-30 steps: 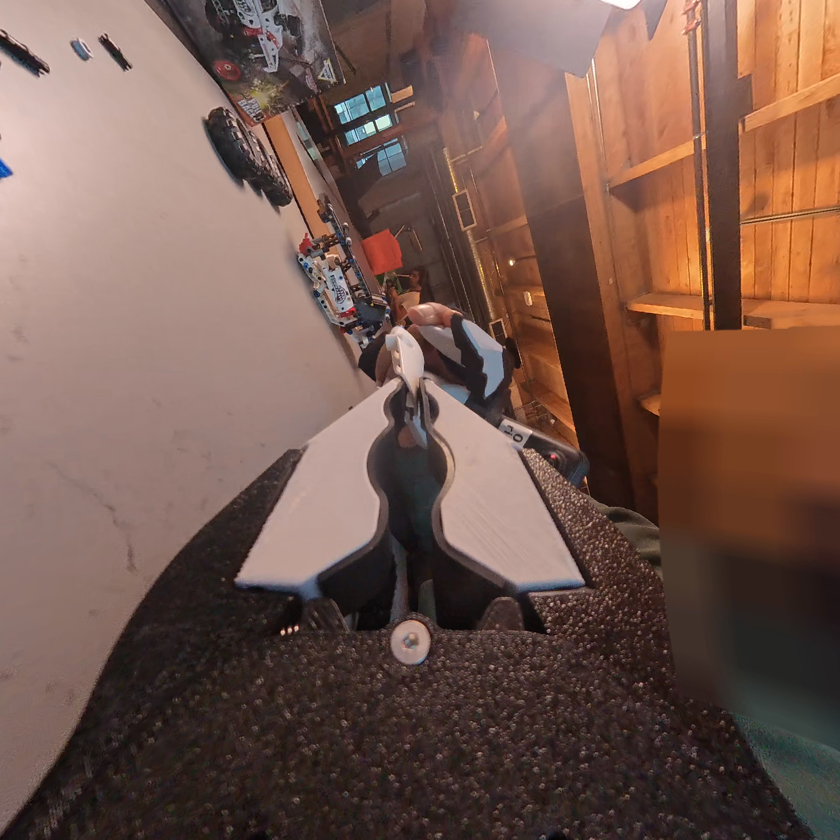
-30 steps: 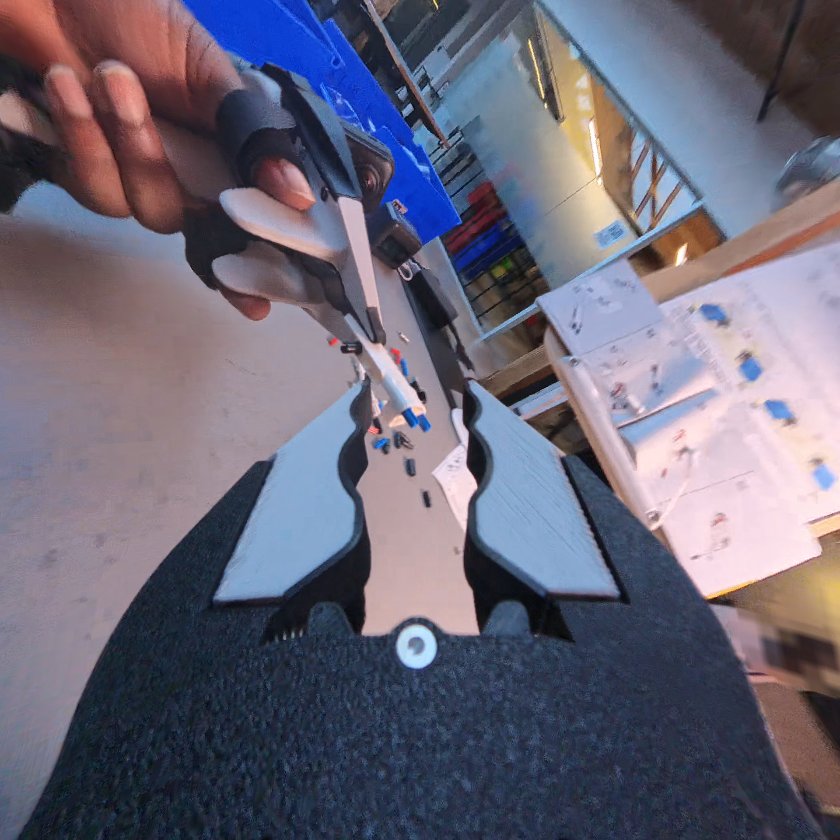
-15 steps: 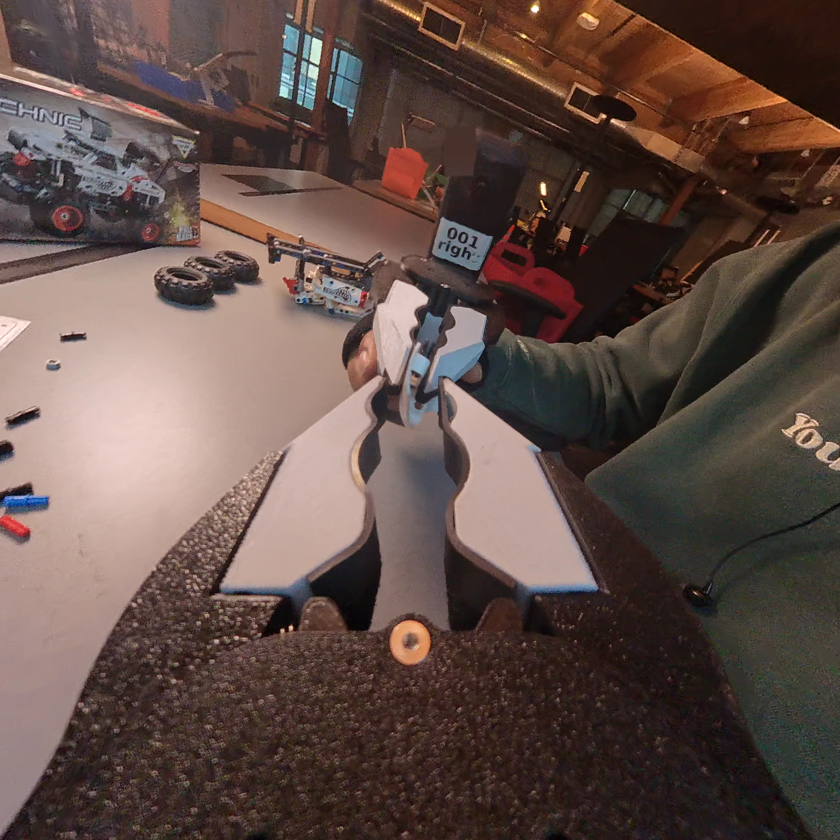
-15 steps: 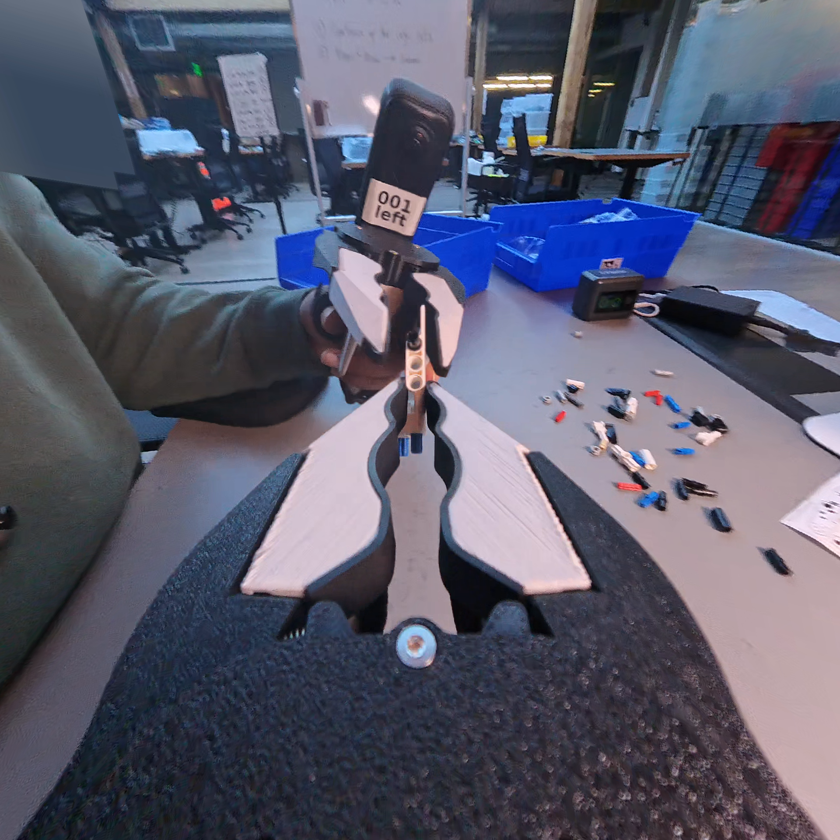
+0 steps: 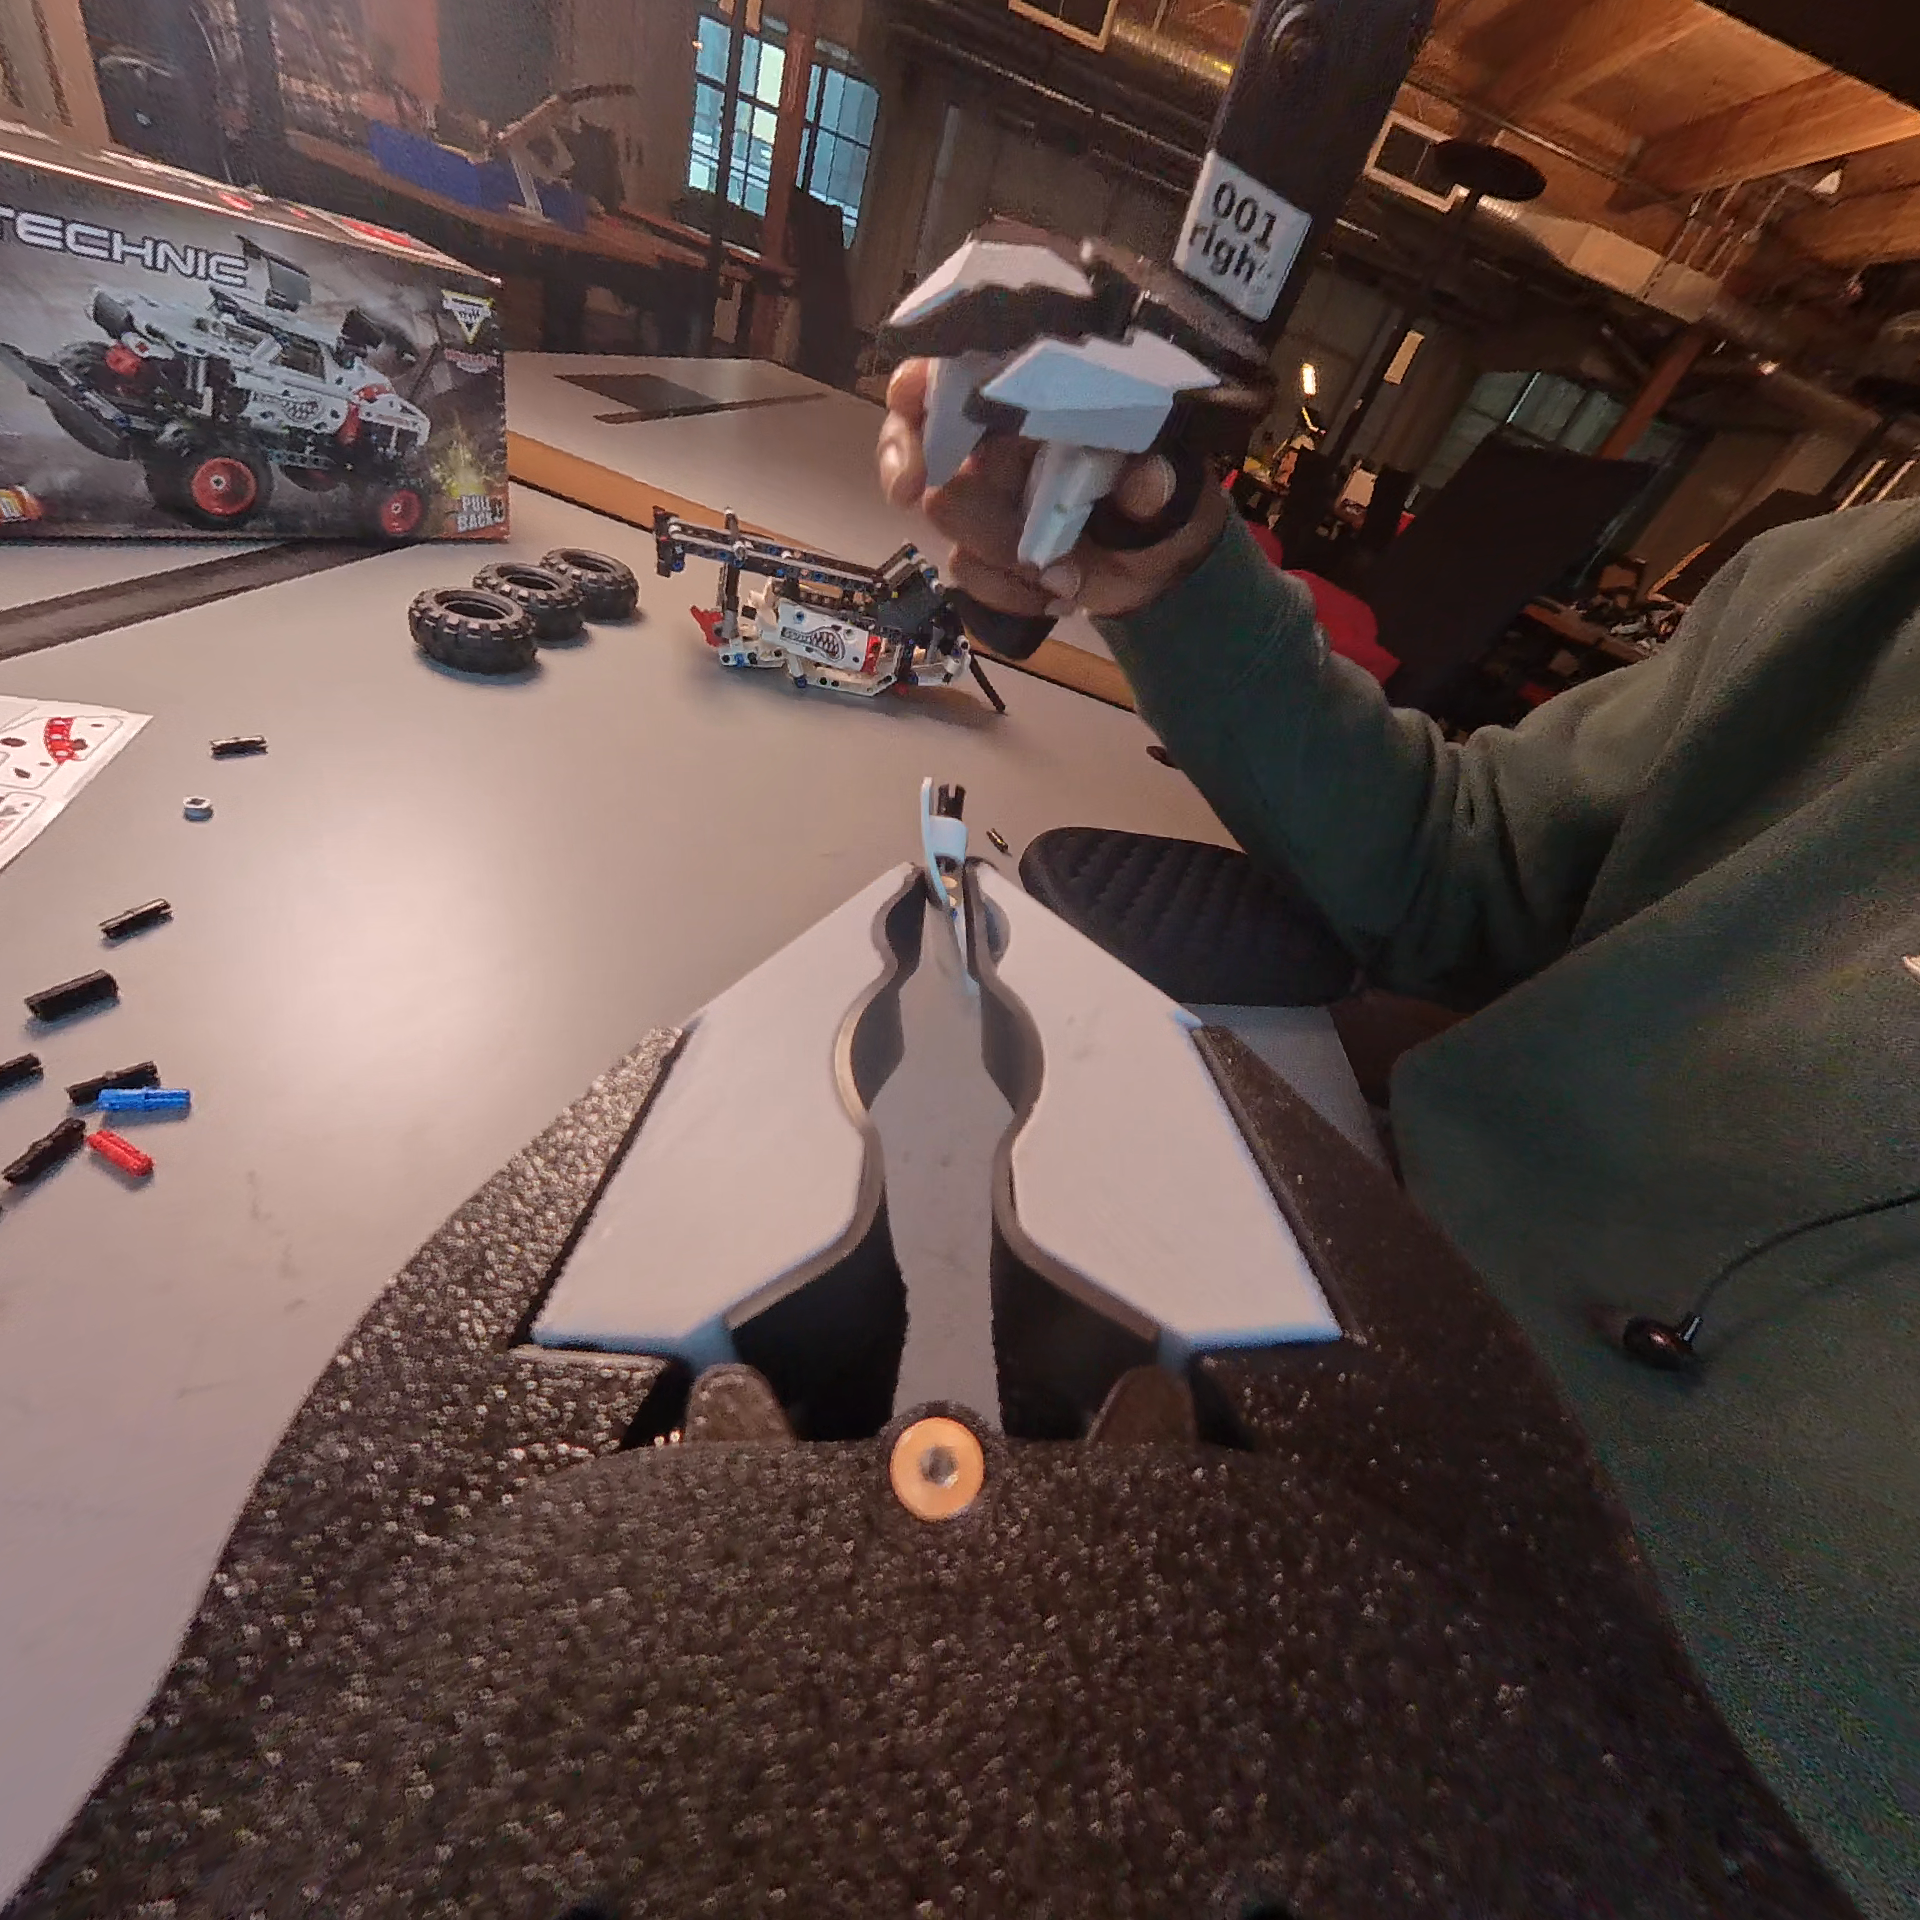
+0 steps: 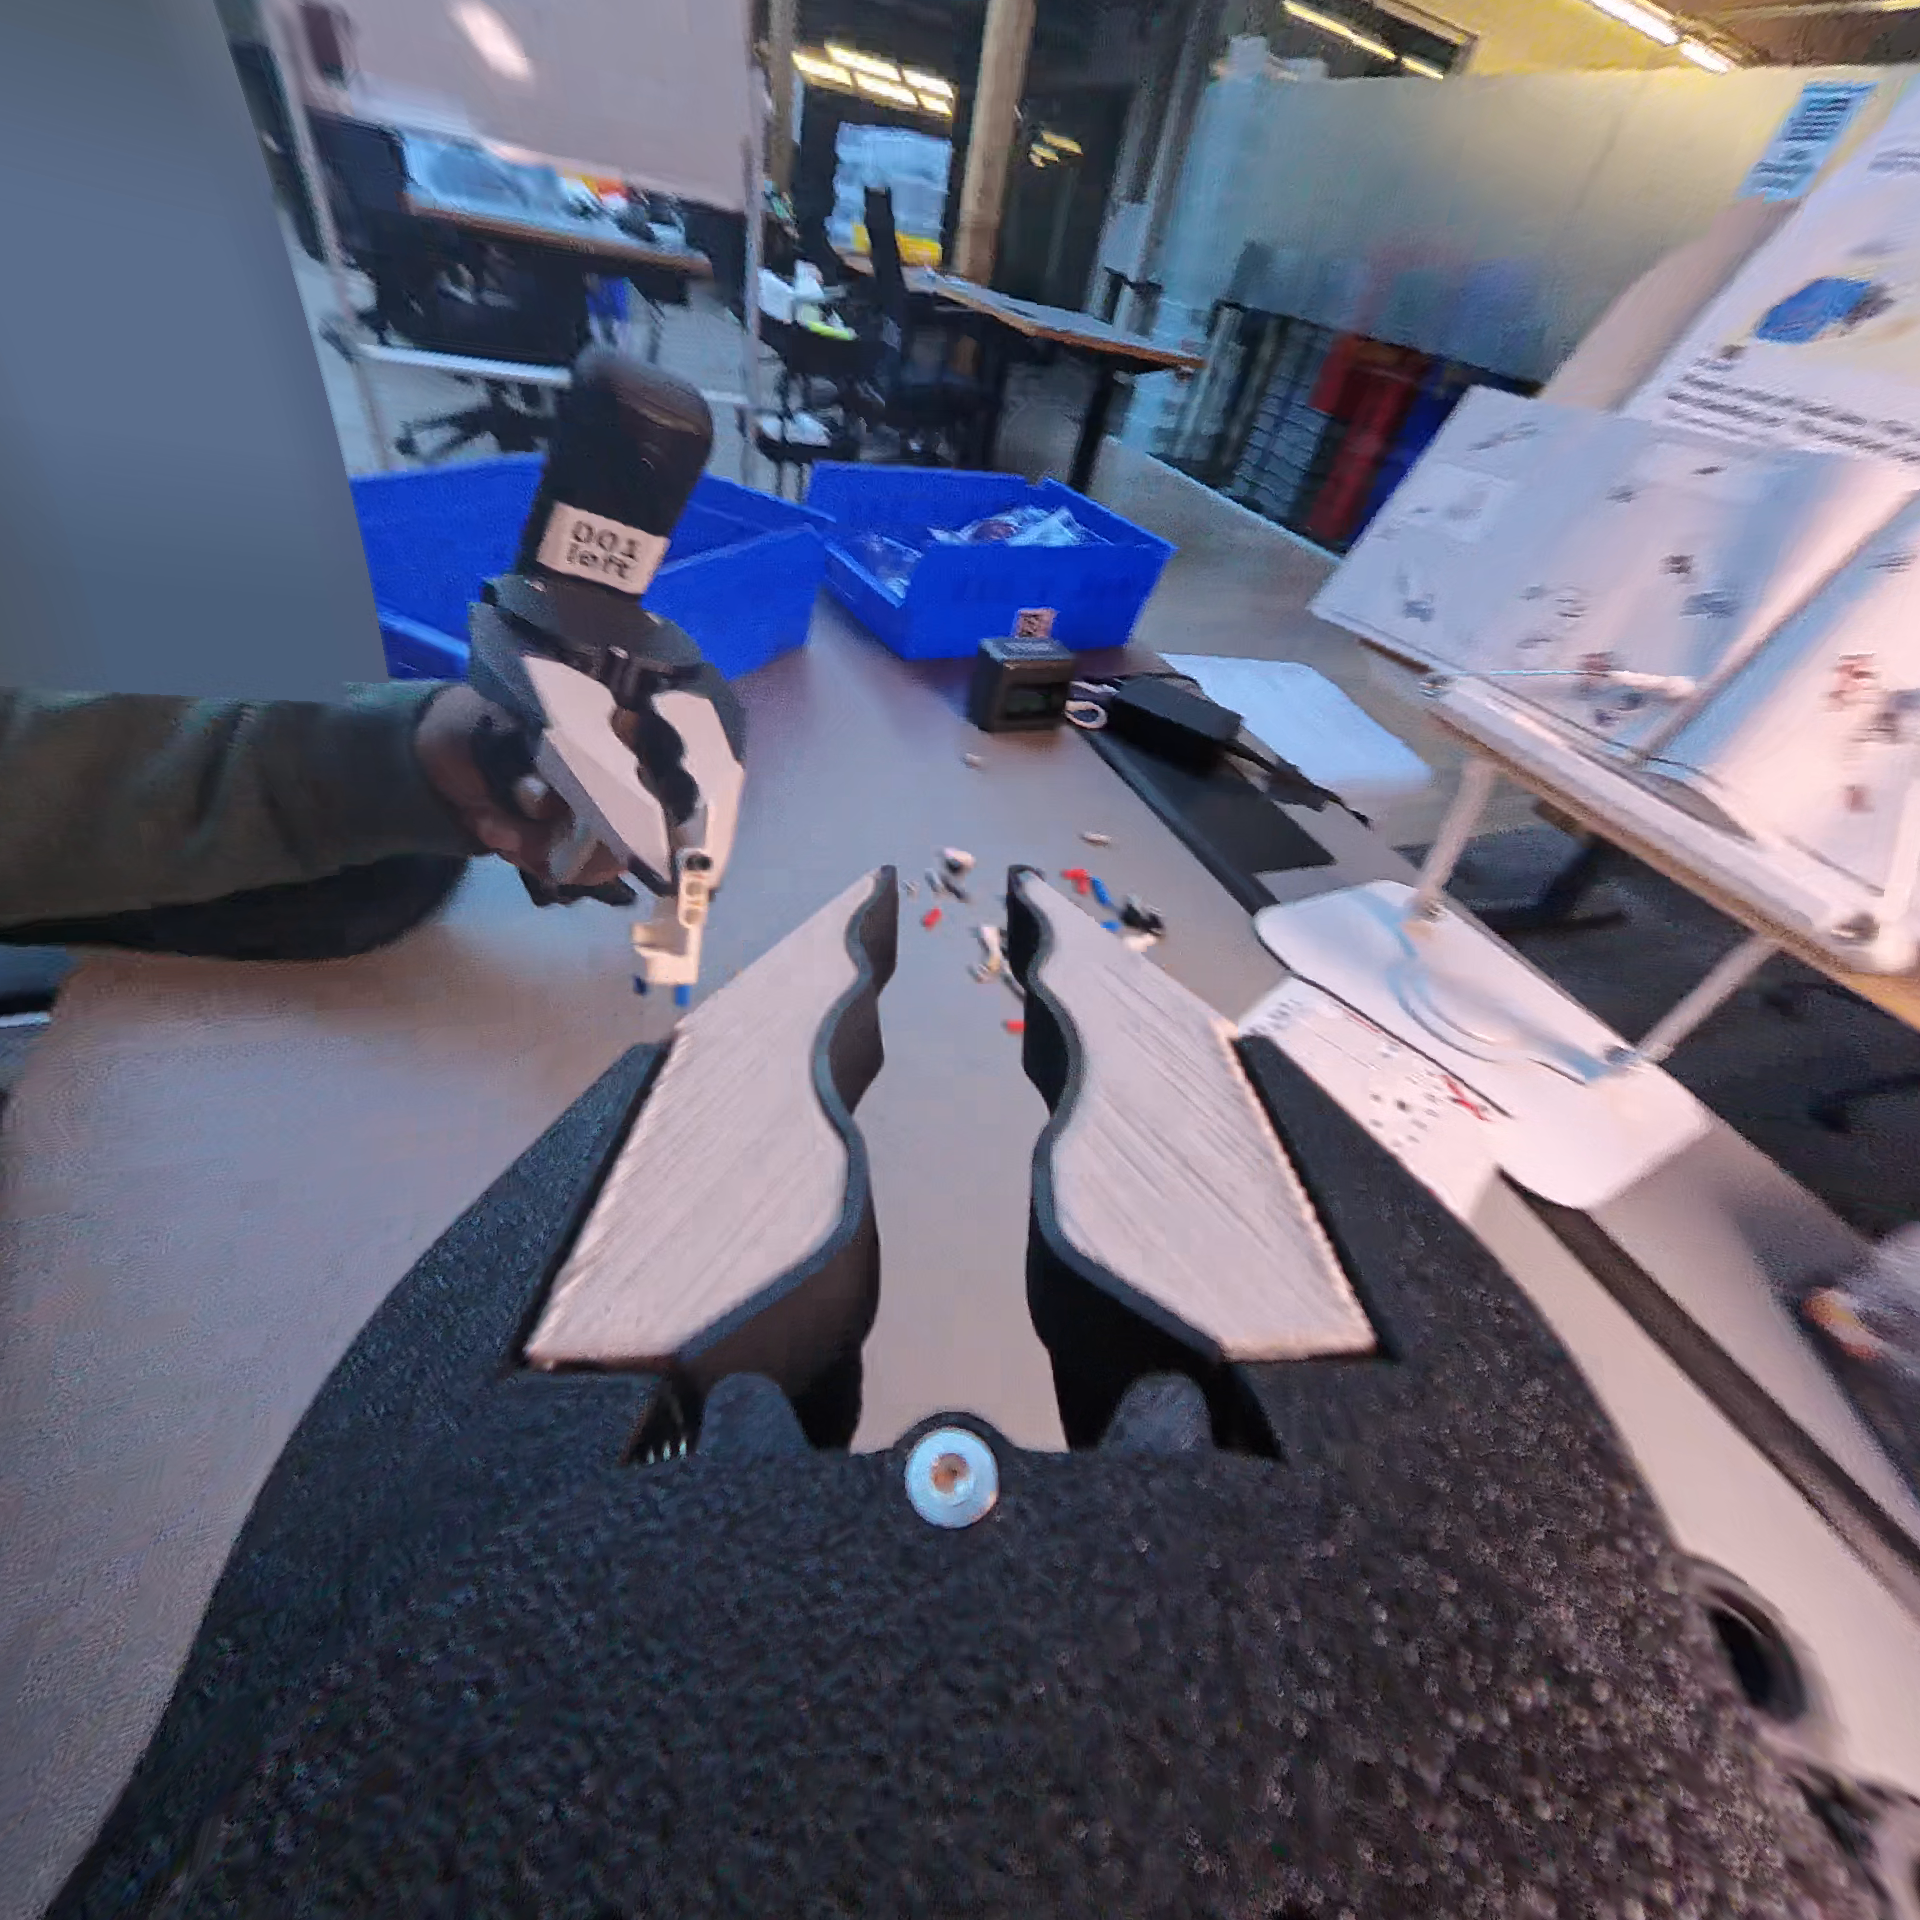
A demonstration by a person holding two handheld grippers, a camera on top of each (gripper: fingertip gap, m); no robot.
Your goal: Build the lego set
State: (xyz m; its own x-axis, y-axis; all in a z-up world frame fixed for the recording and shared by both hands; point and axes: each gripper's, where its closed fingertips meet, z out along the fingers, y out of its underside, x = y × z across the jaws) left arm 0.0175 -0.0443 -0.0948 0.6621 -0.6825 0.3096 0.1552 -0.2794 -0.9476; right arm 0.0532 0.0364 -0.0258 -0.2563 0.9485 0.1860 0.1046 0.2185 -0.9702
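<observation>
left wrist view – left tool (image 5: 948, 883) clamps white lego piece (image 5: 940, 831); right tool (image 6: 951, 878) apart

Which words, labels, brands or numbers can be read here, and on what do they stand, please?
I do not copy out writing; these things bear it.
Set box: brand lettering and logos, readable.
Tag above the right tool: readable.
Matching tag above the left tool: readable.
Instruction booklet: blurred.
Blue wall sign: blurred.
</observation>
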